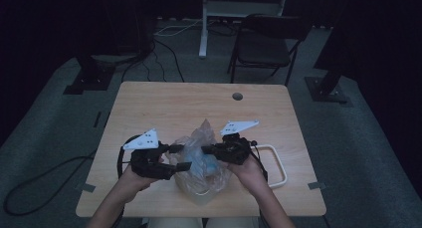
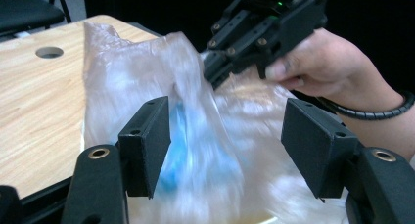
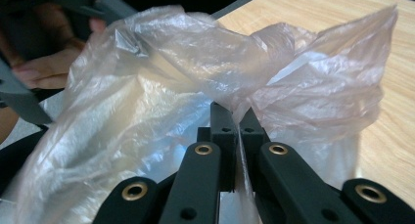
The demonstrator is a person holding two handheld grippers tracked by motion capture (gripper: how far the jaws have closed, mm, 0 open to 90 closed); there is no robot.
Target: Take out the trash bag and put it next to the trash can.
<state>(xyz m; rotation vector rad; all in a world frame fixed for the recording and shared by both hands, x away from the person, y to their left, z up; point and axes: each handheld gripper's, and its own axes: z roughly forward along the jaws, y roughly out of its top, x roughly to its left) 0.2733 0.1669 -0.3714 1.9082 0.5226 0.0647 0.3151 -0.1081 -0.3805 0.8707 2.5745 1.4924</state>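
Observation:
A crumpled clear plastic bag (image 1: 199, 141) (image 2: 127, 82) (image 3: 161, 62) stands on the wooden table (image 1: 174, 103) near its front edge, with something blue (image 1: 211, 164) (image 2: 178, 150) inside it. My right gripper (image 1: 204, 149) (image 3: 238, 119) is shut on a fold of the bag's film near its top; in the left gripper view the right gripper (image 2: 210, 70) pinches the bag from the far side. My left gripper (image 1: 180, 157) (image 2: 230, 145) stands open on the bag's left side, its jaws straddling the film without pressing it.
A white looped frame (image 1: 276, 163) lies on the table to the right of the bag, partly under my right hand. A round hole (image 1: 237, 96) sits near the table's far edge. A black chair (image 1: 266, 44) stands beyond the table.

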